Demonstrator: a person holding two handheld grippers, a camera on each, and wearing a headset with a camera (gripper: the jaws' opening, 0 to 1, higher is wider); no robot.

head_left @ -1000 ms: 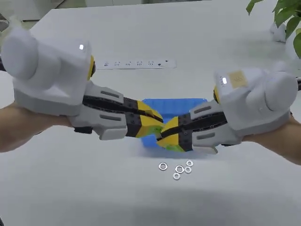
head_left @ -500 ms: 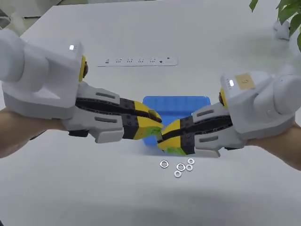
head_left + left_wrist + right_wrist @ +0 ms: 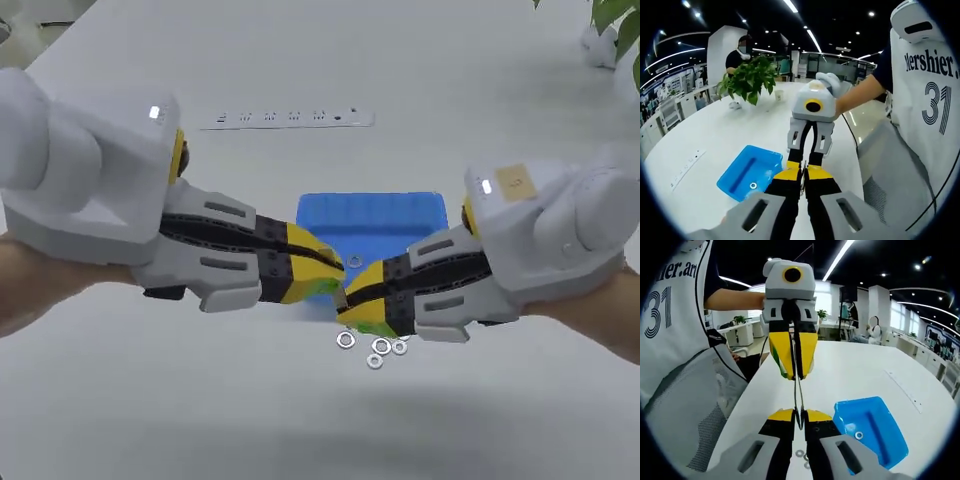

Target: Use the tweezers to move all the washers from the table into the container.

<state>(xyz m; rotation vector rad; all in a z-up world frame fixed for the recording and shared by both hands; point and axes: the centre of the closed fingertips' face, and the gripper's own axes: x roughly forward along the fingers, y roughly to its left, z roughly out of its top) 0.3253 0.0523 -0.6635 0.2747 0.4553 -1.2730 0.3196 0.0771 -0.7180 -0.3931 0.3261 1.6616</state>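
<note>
Blue container (image 3: pixel 370 215) on the white tabletop (image 3: pixel 450 80) in the head view holds one washer (image 3: pixel 355 262). The other washers (image 3: pixel 378 348) lie just before it, and the left tongs (image 3: pixel 335 268) and right tongs (image 3: pixel 346 298) meet above.

Left gripper view: its tongs are pressed together on the tweezers (image 3: pixel 803 180).

Right gripper view: both tongs pinch the tweezers (image 3: pixel 798 400).

Likely a regrip between picks. Next, one side releases and the tips drop to a washer.

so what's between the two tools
The tweezers span the gap from the left tool to the right tool, both shut on them, shown in the right gripper view.
</note>
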